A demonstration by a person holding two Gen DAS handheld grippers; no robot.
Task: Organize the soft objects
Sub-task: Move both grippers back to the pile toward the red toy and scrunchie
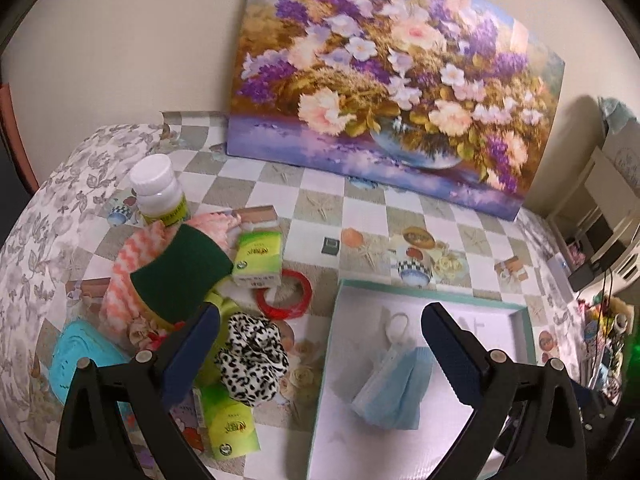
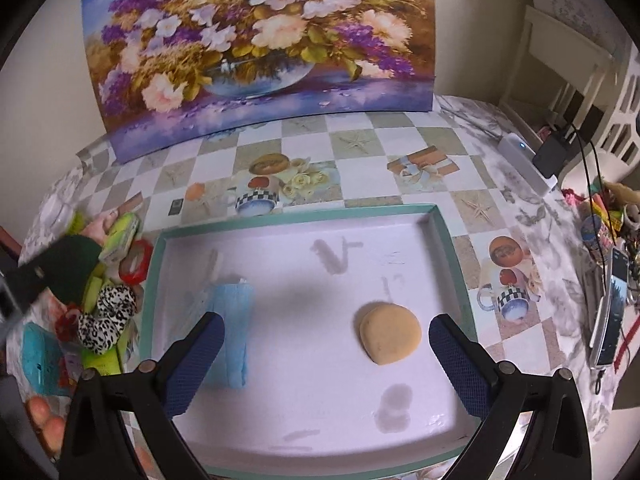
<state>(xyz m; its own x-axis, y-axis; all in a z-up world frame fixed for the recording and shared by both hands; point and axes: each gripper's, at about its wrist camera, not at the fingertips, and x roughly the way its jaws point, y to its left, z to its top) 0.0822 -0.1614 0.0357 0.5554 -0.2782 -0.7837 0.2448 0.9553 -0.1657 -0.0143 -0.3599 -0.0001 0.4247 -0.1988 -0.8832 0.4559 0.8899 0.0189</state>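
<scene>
A white tray with a teal rim [image 1: 436, 294] [image 2: 304, 212] lies on the table. In it lie a folded blue face mask [image 1: 394, 390] [image 2: 234, 328] and a tan round sponge puff [image 2: 390, 332]. My left gripper [image 1: 320, 332] is open and empty, above the tray's left edge, between the mask and a leopard-print scrunchie [image 1: 252, 360] [image 2: 106, 316]. A green scouring sponge [image 1: 180, 276], a pink-and-white cloth [image 1: 132, 276] and a teal soft item [image 1: 76, 360] lie to the left. My right gripper [image 2: 326, 340] is open and empty over the tray, between mask and puff.
Left of the tray lie tissue packs [image 1: 258, 256] [image 1: 230, 424], a red tape ring [image 1: 286, 294] and a white pill bottle [image 1: 158, 190]. A flower painting [image 1: 392, 80] leans on the wall behind. A phone [image 2: 612, 308], cables and clutter sit at the right table edge.
</scene>
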